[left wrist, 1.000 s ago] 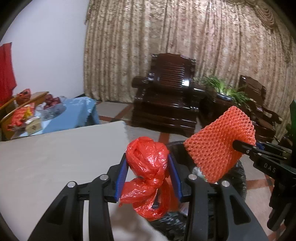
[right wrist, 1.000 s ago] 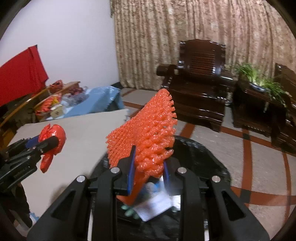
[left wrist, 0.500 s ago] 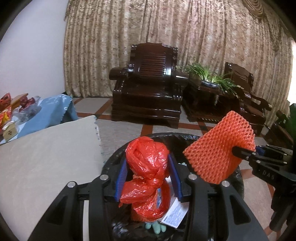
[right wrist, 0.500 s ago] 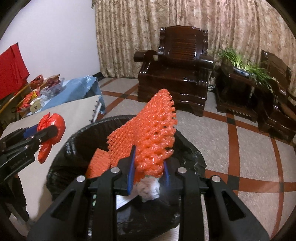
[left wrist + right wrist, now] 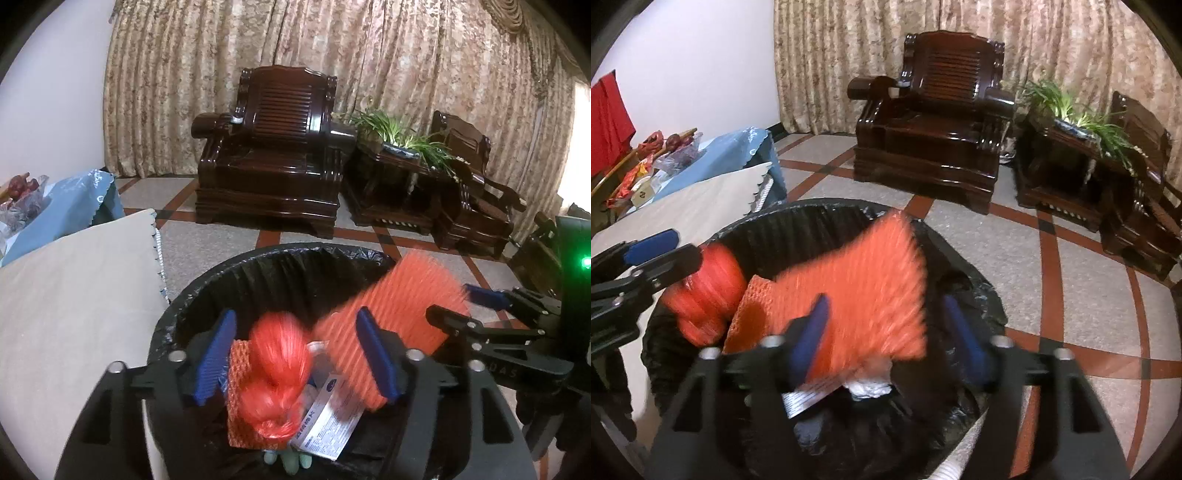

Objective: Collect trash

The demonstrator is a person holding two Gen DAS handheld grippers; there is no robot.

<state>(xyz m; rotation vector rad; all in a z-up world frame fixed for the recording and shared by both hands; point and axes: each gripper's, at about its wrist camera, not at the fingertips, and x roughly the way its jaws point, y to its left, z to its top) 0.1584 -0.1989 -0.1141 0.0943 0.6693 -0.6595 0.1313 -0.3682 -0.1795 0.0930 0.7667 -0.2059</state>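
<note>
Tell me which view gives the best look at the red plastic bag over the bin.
The left wrist view. The red plastic bag sits centred between the opening jaws of the left gripper, clear of both pads, above the bin. In the right wrist view the bag is off to the side, partly hidden behind that gripper.

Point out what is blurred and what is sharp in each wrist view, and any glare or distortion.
Left wrist view: red plastic bag and orange foam net smeared by motion over the bin; armchair sharp; window glare at right edge. Right wrist view: net and bag equally streaked, furniture crisp. Both: fisheye bending, dark corners.
</note>
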